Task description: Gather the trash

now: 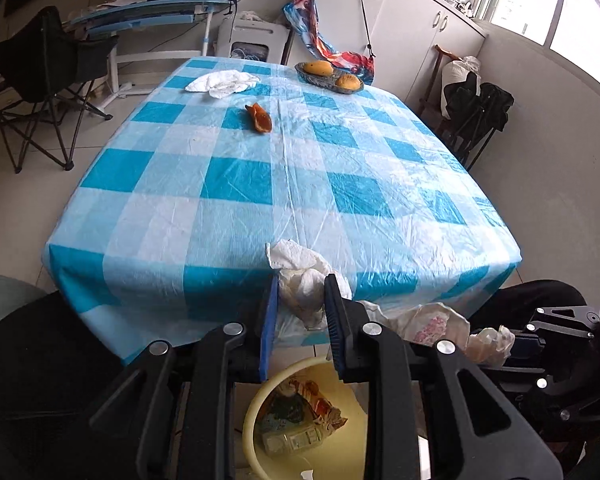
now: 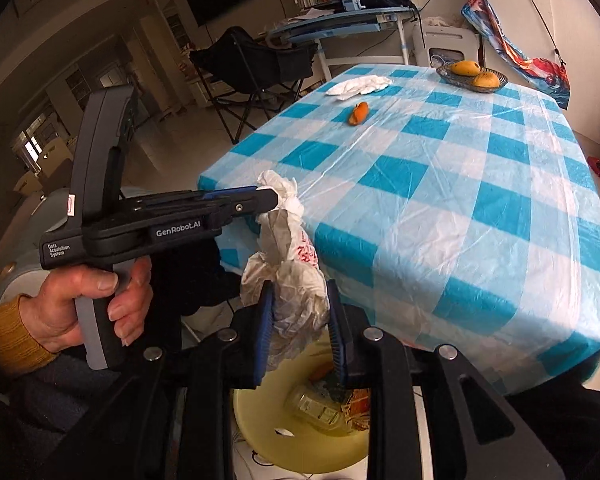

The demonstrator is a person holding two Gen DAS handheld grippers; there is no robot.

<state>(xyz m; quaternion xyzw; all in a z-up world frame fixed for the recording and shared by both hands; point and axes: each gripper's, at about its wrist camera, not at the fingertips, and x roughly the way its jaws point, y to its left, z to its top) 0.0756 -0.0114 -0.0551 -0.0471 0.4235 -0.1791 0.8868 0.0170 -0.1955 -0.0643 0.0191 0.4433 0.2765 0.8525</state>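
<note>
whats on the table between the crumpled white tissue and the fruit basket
Nothing lies between the white tissue and the fruit basket: only bare checked tablecloth. The orange peel sits nearer the camera. Both wrist views show this.

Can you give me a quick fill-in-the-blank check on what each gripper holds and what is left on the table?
1. The left gripper is shut on a crumpled white ____.
2. The right gripper is shut on a crumpled plastic ____.
3. Below both grippers stands a ____ bin with trash in it.
4. On the checked tablecloth, the orange peel lies between the white tissue pile and the near edge; the basket holds ____ mangoes.

Missing words: tissue; bag; yellow; two
</note>
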